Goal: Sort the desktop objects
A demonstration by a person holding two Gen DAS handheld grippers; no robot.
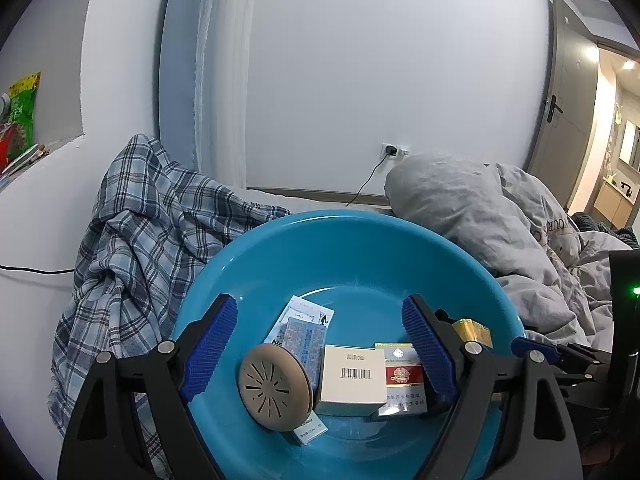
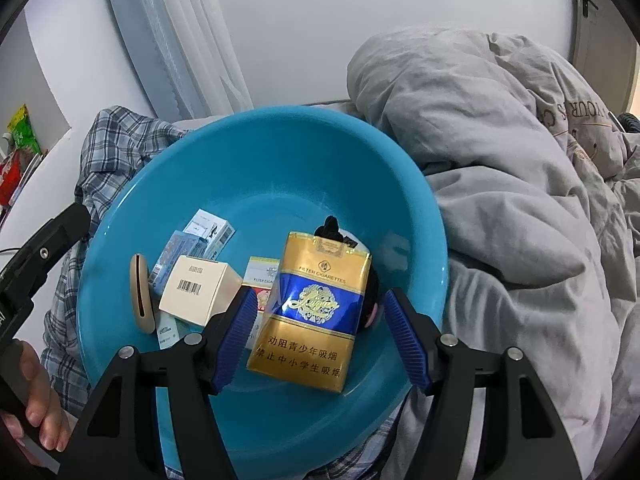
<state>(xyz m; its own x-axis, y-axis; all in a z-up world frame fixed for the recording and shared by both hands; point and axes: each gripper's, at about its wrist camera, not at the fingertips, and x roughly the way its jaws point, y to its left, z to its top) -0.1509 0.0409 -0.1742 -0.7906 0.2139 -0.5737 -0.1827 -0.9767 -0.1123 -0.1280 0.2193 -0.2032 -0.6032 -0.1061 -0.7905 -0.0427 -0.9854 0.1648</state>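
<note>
Your right gripper (image 2: pixel 318 340) hangs over the blue basin (image 2: pixel 256 152) with its jaws parted; the gold-and-blue cigarette pack (image 2: pixel 308 312) sits between the pads, and a gap shows on each side, so neither presses it. Your left gripper (image 1: pixel 320 350) stands wide open and empty above the same basin. Inside lie a cream barcode box (image 1: pixel 350 376), a round tan vented disc (image 1: pixel 274 386), a red-and-white cigarette pack (image 1: pixel 402 380) and small blue-white boxes (image 1: pixel 304 328). The basin rests on a plaid shirt (image 1: pixel 132 248), beside a grey duvet (image 2: pixel 500 200).
</note>
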